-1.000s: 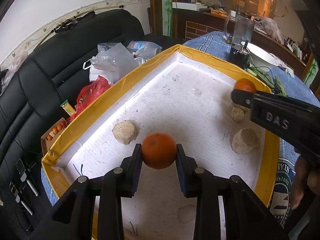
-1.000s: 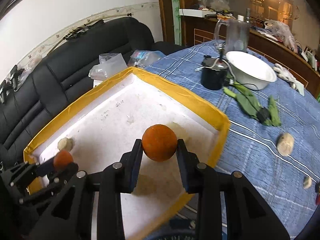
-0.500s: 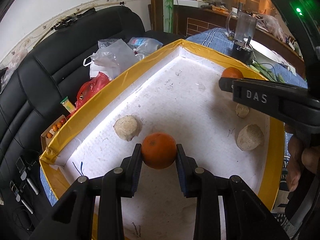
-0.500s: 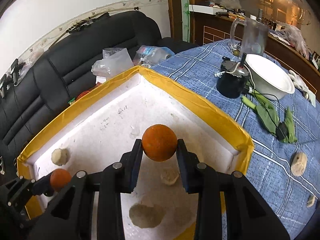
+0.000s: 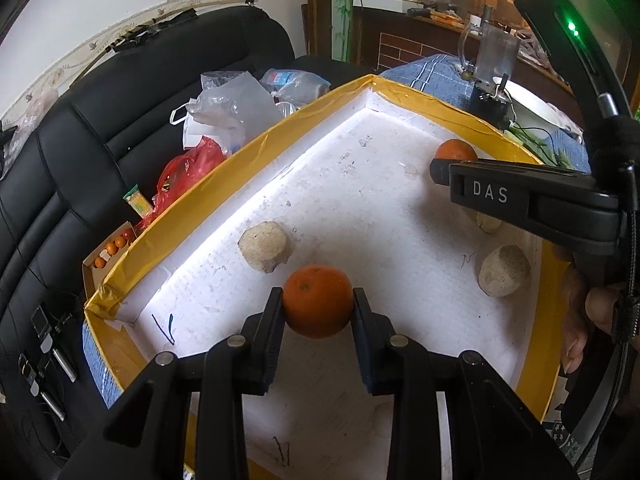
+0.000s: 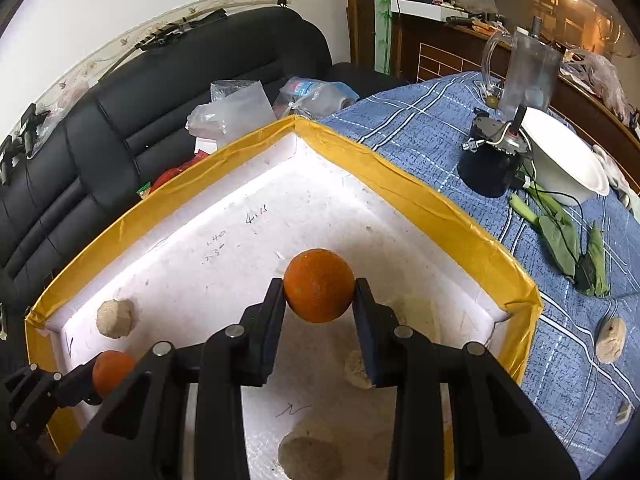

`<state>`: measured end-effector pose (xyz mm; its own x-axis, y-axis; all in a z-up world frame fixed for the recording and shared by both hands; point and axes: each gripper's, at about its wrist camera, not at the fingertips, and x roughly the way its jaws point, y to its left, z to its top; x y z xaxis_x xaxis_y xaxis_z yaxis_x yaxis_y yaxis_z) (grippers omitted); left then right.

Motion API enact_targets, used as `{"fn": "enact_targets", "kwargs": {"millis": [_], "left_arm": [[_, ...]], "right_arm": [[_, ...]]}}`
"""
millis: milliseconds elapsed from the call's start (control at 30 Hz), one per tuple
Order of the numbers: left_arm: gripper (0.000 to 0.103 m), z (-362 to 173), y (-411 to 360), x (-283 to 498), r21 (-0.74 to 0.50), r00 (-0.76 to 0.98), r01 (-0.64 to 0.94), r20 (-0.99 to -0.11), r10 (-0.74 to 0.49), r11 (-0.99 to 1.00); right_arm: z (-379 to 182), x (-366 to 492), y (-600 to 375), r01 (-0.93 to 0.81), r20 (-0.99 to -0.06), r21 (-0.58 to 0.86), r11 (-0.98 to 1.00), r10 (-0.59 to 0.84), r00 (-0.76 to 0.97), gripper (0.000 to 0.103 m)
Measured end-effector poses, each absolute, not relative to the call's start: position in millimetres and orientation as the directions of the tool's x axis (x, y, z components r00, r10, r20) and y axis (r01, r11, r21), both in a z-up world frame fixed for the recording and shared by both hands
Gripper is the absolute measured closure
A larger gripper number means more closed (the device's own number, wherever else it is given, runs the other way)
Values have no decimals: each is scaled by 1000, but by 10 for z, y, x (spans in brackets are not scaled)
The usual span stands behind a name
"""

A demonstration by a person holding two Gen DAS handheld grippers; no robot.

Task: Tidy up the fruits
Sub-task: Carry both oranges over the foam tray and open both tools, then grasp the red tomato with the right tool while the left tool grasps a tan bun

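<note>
My left gripper (image 5: 318, 306) is shut on an orange (image 5: 318, 300) above the near left part of a white foam box with a yellow taped rim (image 5: 256, 148). My right gripper (image 6: 320, 292) is shut on a second orange (image 6: 319, 284) and holds it above the box's right half (image 6: 440, 208). In the left wrist view the right gripper comes in from the right with its orange (image 5: 454, 150). In the right wrist view the left gripper's orange (image 6: 112, 372) shows at lower left.
Beige lumps lie on the box floor (image 5: 263, 246) (image 5: 504, 270) (image 6: 116, 318). A black sofa (image 5: 120, 92) with plastic bags (image 5: 224, 108) is left of the box. On the blue checked cloth (image 6: 420, 120) stand a white bowl (image 6: 564, 160), a black pot (image 6: 488, 164) and green leaves (image 6: 560, 236).
My right gripper has carried its orange from the box's edge further in over the box floor. My left gripper has stayed shut on its orange, moving slightly forward.
</note>
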<state>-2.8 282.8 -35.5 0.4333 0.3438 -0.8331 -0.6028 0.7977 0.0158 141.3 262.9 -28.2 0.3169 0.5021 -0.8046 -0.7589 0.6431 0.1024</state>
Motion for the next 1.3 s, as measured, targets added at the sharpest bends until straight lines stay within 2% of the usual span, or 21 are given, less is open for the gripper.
{"fn": "enact_targets", "kwargs": {"millis": [200,267,333,400,500,633,700,833,1000,1200,1300], "left_arm": [[70,-330,2859,-62,7,412,-622,-848,334,783],[64,-305,2855,-92,4,413,-628,-846,338,778],[35,-263,2838,-134,5,417,-636,-839,349,772],[22,-203,2821,-203,-10,432,-648,-829,356,762],[22,-140,2811,-279,-40,449,-667,-819,359,744],[22,-97,2770,-324,-70,464,-690,-807,365,721],[22,-74,2697,-318,-67,463,-698,-802,377,713],[22,4,2438,-270,-82,512,-663,-774,372,744],[22,78,1897,-25,-77,594,-527,-746,302,846],[22,33,1148,385,-32,642,-324,-742,194,946],[22,-4,840,597,-7,648,-243,-745,157,970]], "right_arm": [[-299,1418,2636,-756,-814,96,647,489,315,66],[-291,1424,2623,-752,-813,90,653,484,323,65],[-251,1430,2576,-745,-806,105,659,496,325,48],[-175,1425,2484,-736,-791,128,665,516,329,43],[-13,1388,2281,-724,-761,139,676,540,359,40],[208,1329,1750,-687,-715,146,712,556,424,28],[254,1326,1473,-647,-707,159,745,544,453,25],[228,1338,717,-542,-708,189,819,496,502,11],[107,1334,-187,-419,-713,192,888,419,562,10],[-125,1405,-1402,-189,-734,160,969,245,633,11],[-232,1514,-1758,-127,-754,131,983,182,631,12]]}}
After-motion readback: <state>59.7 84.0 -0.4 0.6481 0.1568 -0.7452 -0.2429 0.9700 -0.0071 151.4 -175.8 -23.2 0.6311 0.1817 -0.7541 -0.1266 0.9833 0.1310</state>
